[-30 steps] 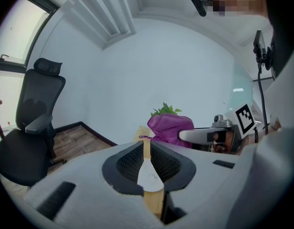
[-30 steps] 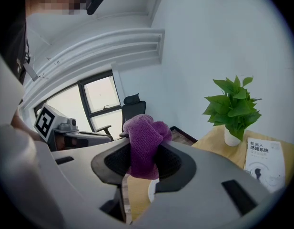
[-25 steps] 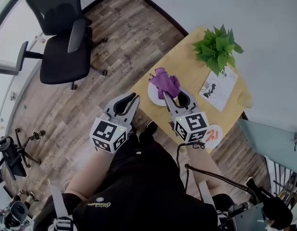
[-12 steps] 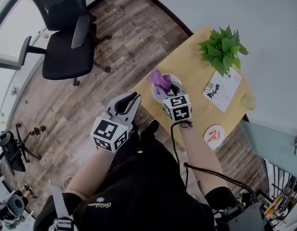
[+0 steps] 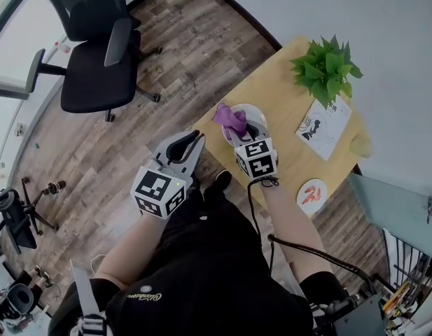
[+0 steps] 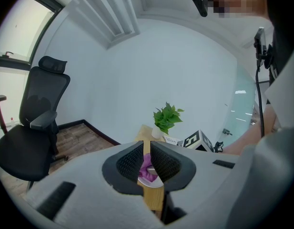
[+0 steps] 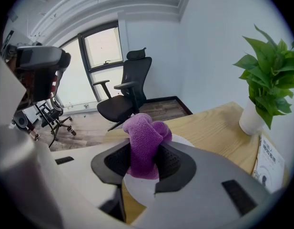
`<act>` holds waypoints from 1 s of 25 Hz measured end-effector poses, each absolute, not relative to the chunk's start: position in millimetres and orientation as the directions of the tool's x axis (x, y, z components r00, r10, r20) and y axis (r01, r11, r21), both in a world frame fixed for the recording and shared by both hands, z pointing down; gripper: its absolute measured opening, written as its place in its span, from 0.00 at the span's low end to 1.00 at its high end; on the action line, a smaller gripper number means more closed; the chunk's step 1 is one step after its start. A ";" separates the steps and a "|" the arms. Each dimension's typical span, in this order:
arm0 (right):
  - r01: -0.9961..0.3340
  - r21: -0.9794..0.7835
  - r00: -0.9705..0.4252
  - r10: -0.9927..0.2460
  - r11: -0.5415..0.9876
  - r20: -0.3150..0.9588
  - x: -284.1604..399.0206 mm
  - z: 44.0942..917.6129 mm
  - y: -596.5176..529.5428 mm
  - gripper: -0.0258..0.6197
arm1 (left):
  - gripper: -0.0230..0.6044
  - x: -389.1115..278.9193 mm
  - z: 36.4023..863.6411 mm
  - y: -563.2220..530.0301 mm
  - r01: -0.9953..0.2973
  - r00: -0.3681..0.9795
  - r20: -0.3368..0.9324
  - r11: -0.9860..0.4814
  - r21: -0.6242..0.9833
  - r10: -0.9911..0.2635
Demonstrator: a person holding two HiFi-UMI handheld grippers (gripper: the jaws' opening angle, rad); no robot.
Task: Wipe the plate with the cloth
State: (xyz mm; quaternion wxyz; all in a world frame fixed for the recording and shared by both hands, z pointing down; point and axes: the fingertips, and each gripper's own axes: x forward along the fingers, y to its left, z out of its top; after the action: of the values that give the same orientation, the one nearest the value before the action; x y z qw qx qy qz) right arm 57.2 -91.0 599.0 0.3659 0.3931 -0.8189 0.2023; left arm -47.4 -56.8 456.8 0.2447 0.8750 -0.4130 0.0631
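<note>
A white plate lies near the front edge of the wooden table. My right gripper hovers over it, shut on a bunched purple cloth that sticks up past the jaws. In the right gripper view the cloth is pinched between the dark pads, with the plate just below. My left gripper hangs off the table's front edge, left of the plate, its jaws almost touching with nothing between them. Through its narrow gap the left gripper view shows the cloth ahead.
A potted green plant stands at the table's far end, with a printed sheet beside it. A small dish with orange marks sits near the right edge. A black office chair stands on the wood floor at the left.
The right gripper has carried the cloth forward to a spot over the plate, mostly in the first half second. The left gripper has hardly shifted.
</note>
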 end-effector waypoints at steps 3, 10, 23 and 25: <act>-0.770 -0.045 -0.433 -0.469 0.637 0.770 54.1 599.9 -77.3 0.23 | 0.11 -44.7 455.7 -56.4 -0.746 0.659 0.306 -0.547 0.380 -0.687; -0.765 -0.076 -0.436 -0.428 0.640 0.792 55.6 609.1 -45.1 0.23 | 0.11 -43.2 453.5 -58.4 -0.739 0.666 0.297 -0.552 0.386 -0.684; -0.824 -0.010 -0.383 -0.543 0.567 0.747 85.3 581.1 -96.4 0.23 | 0.11 -45.4 449.0 -60.7 -0.741 0.663 0.290 -0.549 0.385 -0.691; -0.837 0.015 -0.349 -0.554 0.548 0.756 95.6 582.4 -109.5 0.23 | 0.11 -46.5 449.7 -60.5 -0.743 0.660 0.292 -0.547 0.385 -0.692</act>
State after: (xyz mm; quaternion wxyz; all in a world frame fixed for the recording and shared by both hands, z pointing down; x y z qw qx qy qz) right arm 95.6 -109.5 582.4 0.3688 0.4353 -0.7986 0.1914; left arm -46.5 -60.5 449.7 0.2438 0.8779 -0.4087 0.0526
